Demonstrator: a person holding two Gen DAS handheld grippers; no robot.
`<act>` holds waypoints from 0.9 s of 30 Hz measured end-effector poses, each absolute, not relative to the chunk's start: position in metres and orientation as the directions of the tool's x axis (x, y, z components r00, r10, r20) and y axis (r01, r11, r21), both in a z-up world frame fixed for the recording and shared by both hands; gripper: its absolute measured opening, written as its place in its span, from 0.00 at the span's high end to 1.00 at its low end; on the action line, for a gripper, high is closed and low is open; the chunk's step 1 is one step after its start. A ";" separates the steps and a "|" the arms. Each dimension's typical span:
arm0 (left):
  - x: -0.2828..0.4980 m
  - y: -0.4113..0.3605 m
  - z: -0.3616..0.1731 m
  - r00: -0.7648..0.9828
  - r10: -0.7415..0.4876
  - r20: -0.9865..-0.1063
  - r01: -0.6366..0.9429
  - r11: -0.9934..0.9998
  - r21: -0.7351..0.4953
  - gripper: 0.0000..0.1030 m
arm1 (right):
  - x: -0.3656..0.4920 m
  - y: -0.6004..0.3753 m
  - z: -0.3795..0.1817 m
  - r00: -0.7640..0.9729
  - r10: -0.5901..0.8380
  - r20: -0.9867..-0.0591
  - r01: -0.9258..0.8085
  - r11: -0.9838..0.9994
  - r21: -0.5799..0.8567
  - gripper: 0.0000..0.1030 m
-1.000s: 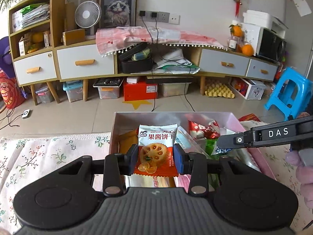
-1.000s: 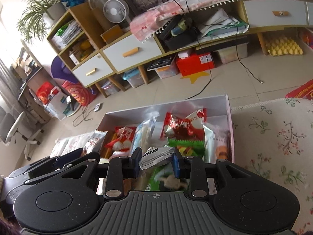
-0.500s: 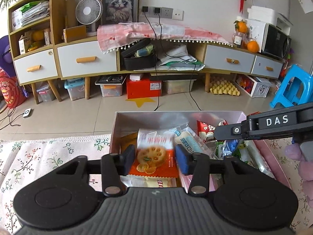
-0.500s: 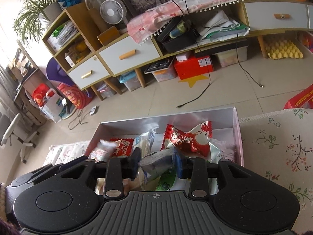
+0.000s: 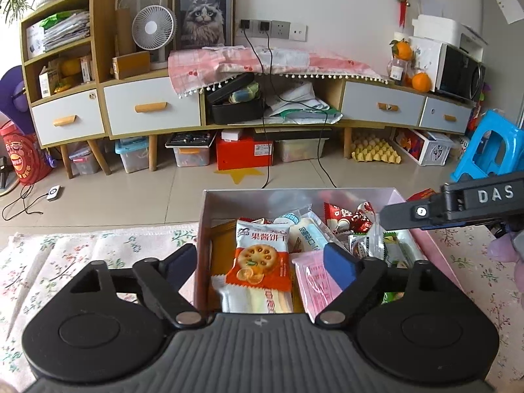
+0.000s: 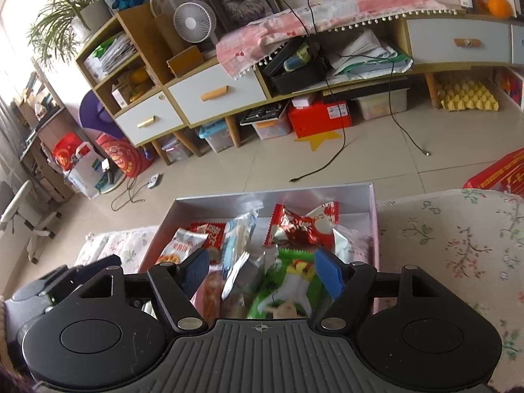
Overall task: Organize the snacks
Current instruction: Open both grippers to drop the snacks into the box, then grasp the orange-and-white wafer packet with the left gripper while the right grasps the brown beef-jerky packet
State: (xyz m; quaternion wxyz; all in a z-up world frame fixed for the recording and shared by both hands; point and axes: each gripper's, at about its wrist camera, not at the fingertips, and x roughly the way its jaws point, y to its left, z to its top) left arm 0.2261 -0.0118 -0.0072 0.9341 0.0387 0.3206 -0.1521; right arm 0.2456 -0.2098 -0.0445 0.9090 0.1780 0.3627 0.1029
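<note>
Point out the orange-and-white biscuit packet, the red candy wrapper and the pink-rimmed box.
Biscuit packet [image 5: 258, 255], left wrist view, on the printed biscuit.
Red candy wrapper [image 6: 303, 224], right wrist view, its crinkled middle.
Box [image 6: 372, 209], right wrist view, right rim.

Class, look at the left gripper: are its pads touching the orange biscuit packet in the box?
Apart. The left wrist view shows the left gripper opening, with clear gaps either side of the biscuit packet lying in the box.

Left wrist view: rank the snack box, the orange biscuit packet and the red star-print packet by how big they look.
1. Snack box, largest.
2. Orange biscuit packet.
3. Red star-print packet, smallest, though it lies farther from the camera and partly hidden, so its true size is unsure.
</note>
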 end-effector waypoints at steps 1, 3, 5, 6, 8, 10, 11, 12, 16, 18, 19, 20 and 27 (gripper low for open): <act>0.223 -0.010 -0.006 0.749 -0.258 -0.611 0.307 0.951 -0.026 0.15 | 0.241 -0.210 -0.043 0.715 0.317 -0.624 -0.061 0.917 0.395 0.26; 0.216 -0.007 -0.003 0.748 -0.256 -0.613 0.305 0.952 -0.025 0.13 | 0.232 -0.209 -0.040 0.712 0.318 -0.626 -0.067 0.918 0.391 0.25; 0.211 -0.005 -0.002 0.745 -0.254 -0.617 0.306 0.952 -0.021 0.10 | 0.221 -0.208 -0.036 0.710 0.317 -0.629 -0.076 0.922 0.379 0.23; 0.207 -0.003 -0.001 0.744 -0.252 -0.619 0.307 0.952 -0.019 0.10 | 0.216 -0.207 -0.035 0.710 0.313 -0.631 -0.080 0.926 0.369 0.21; 0.200 0.000 0.000 0.741 -0.253 -0.623 0.311 0.950 -0.016 0.07 | 0.203 -0.205 -0.033 0.713 0.296 -0.636 -0.084 0.936 0.341 0.19; 0.192 0.004 -0.001 0.735 -0.256 -0.627 0.321 0.947 -0.011 0.05 | 0.189 -0.203 -0.033 0.716 0.283 -0.638 -0.087 0.943 0.320 0.18; 0.189 0.005 -0.002 0.732 -0.258 -0.631 0.329 0.944 -0.005 0.04 | 0.179 -0.202 -0.035 0.719 0.276 -0.638 -0.085 0.946 0.313 0.17; 0.185 0.007 -0.003 0.729 -0.261 -0.632 0.338 0.941 0.002 0.03 | 0.171 -0.201 -0.037 0.719 0.270 -0.640 -0.082 0.948 0.308 0.17; 0.175 0.018 -0.013 0.706 -0.274 -0.654 0.385 0.922 0.029 0.02 | 0.136 -0.195 -0.053 0.719 0.236 -0.654 -0.062 0.959 0.277 0.16; 0.173 0.024 -0.020 0.695 -0.273 -0.665 0.399 0.916 0.040 0.02 | 0.121 -0.191 -0.062 0.721 0.208 -0.661 -0.037 0.964 0.263 0.16; 0.172 0.027 -0.023 0.690 -0.273 -0.671 0.403 0.914 0.043 0.02 | 0.113 -0.189 -0.068 0.722 0.194 -0.664 -0.020 0.966 0.259 0.16; 0.171 0.031 -0.027 0.684 -0.272 -0.677 0.406 0.913 0.043 0.02 | 0.105 -0.187 -0.074 0.721 0.182 -0.668 -0.003 0.966 0.259 0.16; 0.175 0.043 -0.052 0.634 -0.296 -0.715 0.444 0.896 0.023 0.04 | 0.074 -0.171 -0.099 0.712 0.102 -0.695 0.038 0.982 0.183 0.16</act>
